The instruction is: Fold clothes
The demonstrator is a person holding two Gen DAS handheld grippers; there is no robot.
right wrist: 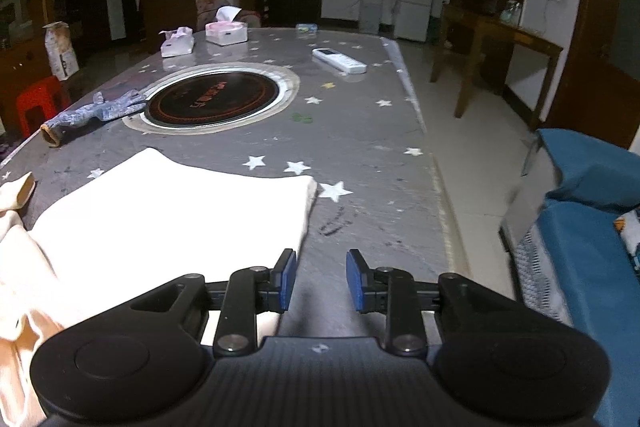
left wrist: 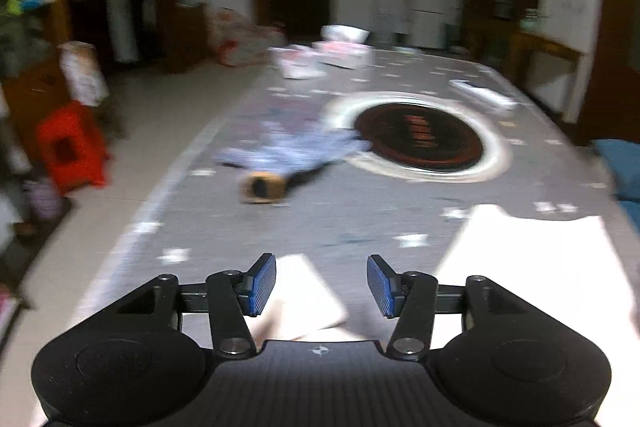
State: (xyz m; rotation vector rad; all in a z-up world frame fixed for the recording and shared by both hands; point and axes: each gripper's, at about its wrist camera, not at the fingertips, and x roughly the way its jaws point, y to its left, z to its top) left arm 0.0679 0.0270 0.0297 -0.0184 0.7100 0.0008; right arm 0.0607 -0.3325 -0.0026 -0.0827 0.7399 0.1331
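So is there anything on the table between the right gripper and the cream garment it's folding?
Nothing visible. The right gripper is open over bare tabletop, with the cream garment right beside its left finger. The grey glove and remote lie well beyond.

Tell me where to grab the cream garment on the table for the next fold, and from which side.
Take the cream garment at its far-right corner, coming in from the right gripper's side: that folded edge lies flat and bare, clear of the bunched cloth at left.
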